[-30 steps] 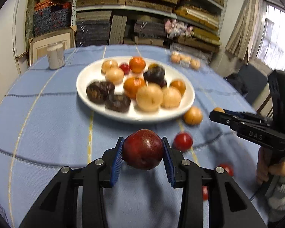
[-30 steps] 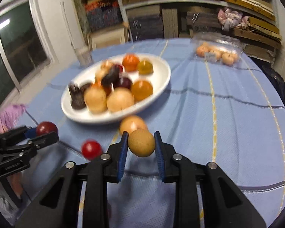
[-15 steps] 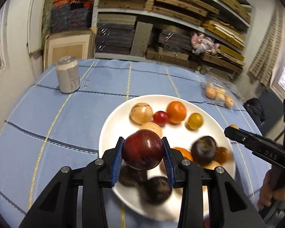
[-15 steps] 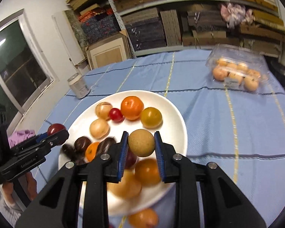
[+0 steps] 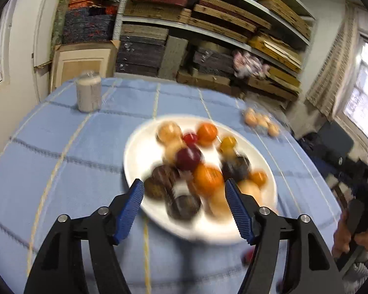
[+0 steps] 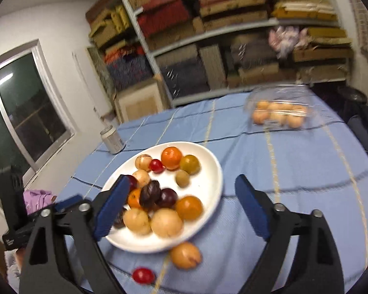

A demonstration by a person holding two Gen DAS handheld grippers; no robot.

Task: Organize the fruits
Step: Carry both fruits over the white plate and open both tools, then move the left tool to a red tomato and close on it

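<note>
A white plate [image 5: 139, 147] [image 6: 208, 183] on the blue tablecloth holds several fruits. My left gripper [image 5: 184, 208] is open and empty above the plate's near edge. The dark red plum [image 5: 187, 158] it held lies among the plate's fruits. My right gripper [image 6: 181, 208] is open and empty over the plate's right side. The small tan fruit [image 6: 182, 178] it held lies on the plate. A peach-coloured fruit [image 6: 185, 254] and a red cherry tomato [image 6: 142, 275] lie on the cloth in front of the plate.
A drink can [image 5: 88, 94] [image 6: 112, 139] stands at the back left of the table. A clear plastic box of pale fruits [image 6: 279, 114] [image 5: 261, 122] sits at the back right. Shelves of stacked boards stand behind the table.
Both grippers have opened and let go of their fruits onto the plate. The plum and the tan fruit now lie on the plate. Both grippers have drawn back a little.
</note>
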